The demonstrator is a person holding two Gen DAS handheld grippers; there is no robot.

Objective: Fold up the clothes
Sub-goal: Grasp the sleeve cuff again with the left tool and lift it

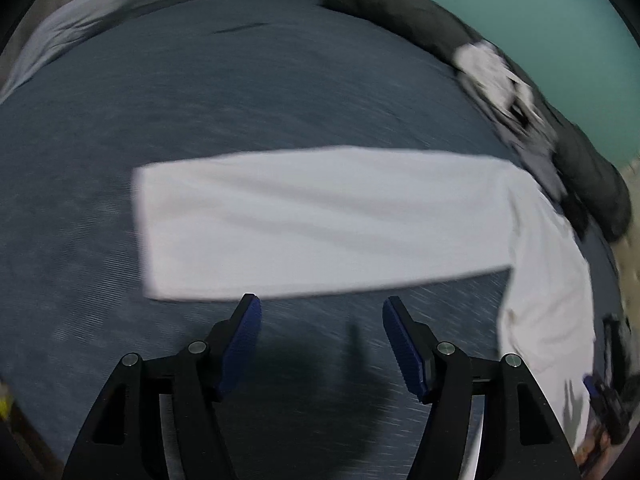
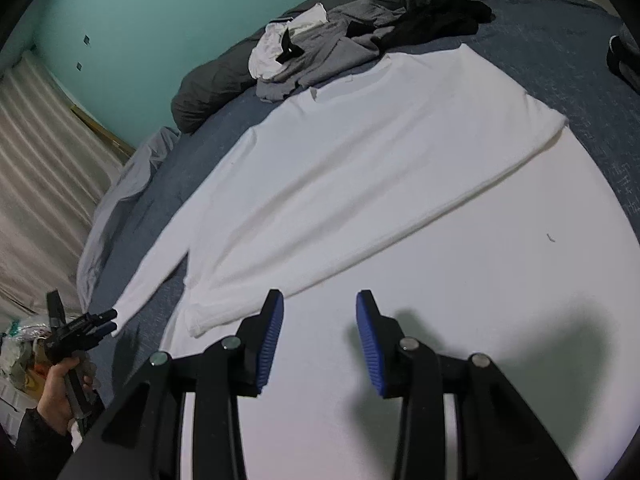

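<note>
Here the white long-sleeved shirt (image 2: 360, 152) lies spread flat on the bed (image 2: 560, 52), over its blue cover. One sleeve is already folded across the body, ending just left of the right claw (image 2: 320, 308). The other sleeve (image 1: 320, 220) stretches out straight over the blue cover, just beyond the left claw (image 1: 322, 312).

Both claws stand open and hold nothing. The right one hovers over the near part of the shirt body, fabric below it but none between the pads. The left one, seen in the right wrist view at the near left in a person's hand (image 2: 60, 392), is off the cloth over bare cover.

The risks, as I judge them:
- The left wrist view is smeared, so a hurried reach could pinch bed cover along with the sleeve.
- Gripping only the top layer would drag the folded sleeve askew and spoil the crease.
- The heap of grey, white and black clothes (image 2: 340, 36) at the far edge touches the collar; pulling the shirt may snag it.
</note>
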